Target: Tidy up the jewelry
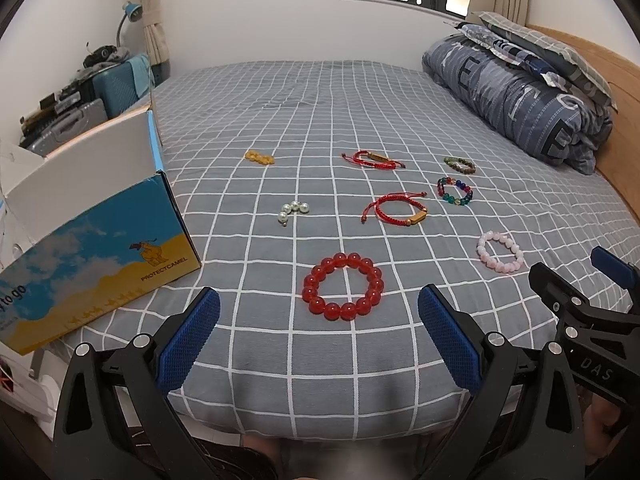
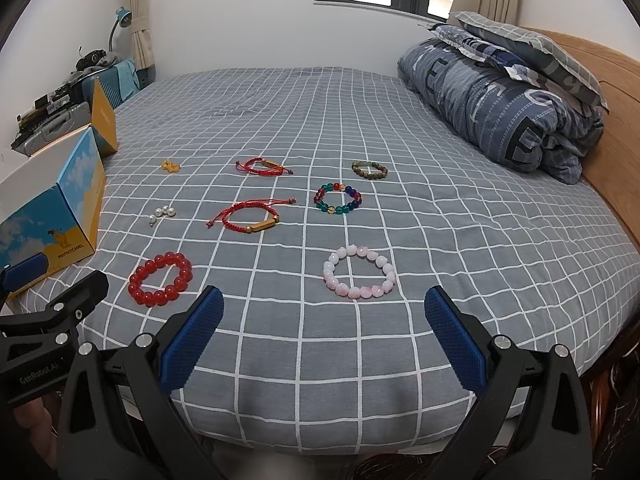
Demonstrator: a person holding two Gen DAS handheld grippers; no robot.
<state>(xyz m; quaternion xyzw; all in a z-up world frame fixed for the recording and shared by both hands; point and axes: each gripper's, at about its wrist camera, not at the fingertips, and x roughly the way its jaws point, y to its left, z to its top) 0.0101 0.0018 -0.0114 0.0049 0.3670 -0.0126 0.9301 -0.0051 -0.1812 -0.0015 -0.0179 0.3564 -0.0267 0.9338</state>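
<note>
Tongs (image 1: 319, 334) agape, box (image 1: 96, 256) (PROTECTCAMEL) — bracelets beyond

On the blue and yellow box (image 1: 100, 256) at your near left, you can read "PROTECTCAMEL" under a camel drawing, and "to go" at its near end. Your right gripper (image 1: 592, 304), seen from the left wrist, carries "DAS". Your left gripper (image 2: 48, 312), seen from the right wrist, carries "GenRobot.AI". The folded quilt (image 2: 500, 108) at far right shows large letters, among them "E".
</note>
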